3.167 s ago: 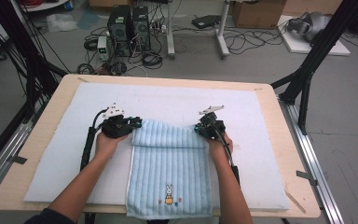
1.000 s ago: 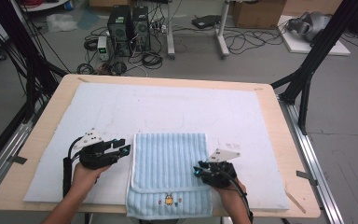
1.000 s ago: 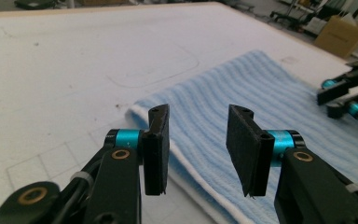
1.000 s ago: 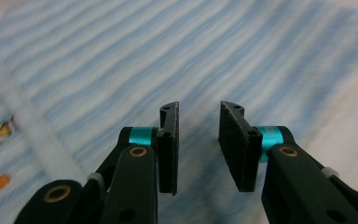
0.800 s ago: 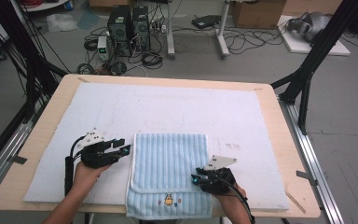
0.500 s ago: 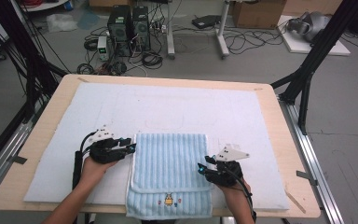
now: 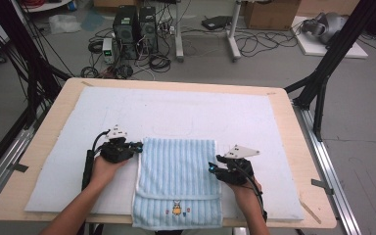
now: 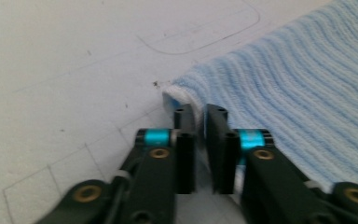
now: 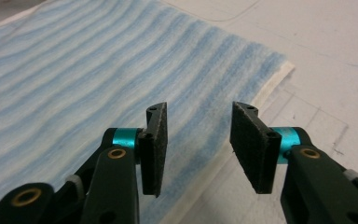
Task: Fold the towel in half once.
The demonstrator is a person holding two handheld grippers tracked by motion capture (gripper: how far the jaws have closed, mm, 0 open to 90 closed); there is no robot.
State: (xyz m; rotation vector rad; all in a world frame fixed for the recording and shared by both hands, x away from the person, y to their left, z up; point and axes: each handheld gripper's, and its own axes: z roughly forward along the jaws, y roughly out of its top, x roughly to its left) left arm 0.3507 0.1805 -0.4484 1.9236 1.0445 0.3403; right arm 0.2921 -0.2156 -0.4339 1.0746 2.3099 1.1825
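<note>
The folded blue striped towel (image 7: pixel 177 181) lies on the white mat (image 7: pixel 274 127) near the table's front edge, between both hands. The left gripper (image 8: pixel 200 116) has just been closing; its jaws stand nearly together, pinching the towel's white-hemmed far left corner. The right gripper (image 9: pixel 198 126) has just been opening; its jaws stand apart over the towel's right edge, gripping nothing.

A white mat (image 7: pixel 176 110) is spread over the table (image 7: pixel 293 147); computers (image 7: pixel 136 24), cables (image 7: pixel 254 41) and boxes (image 7: pixel 269 13) are seen on the floor (image 7: pixel 362 127).
</note>
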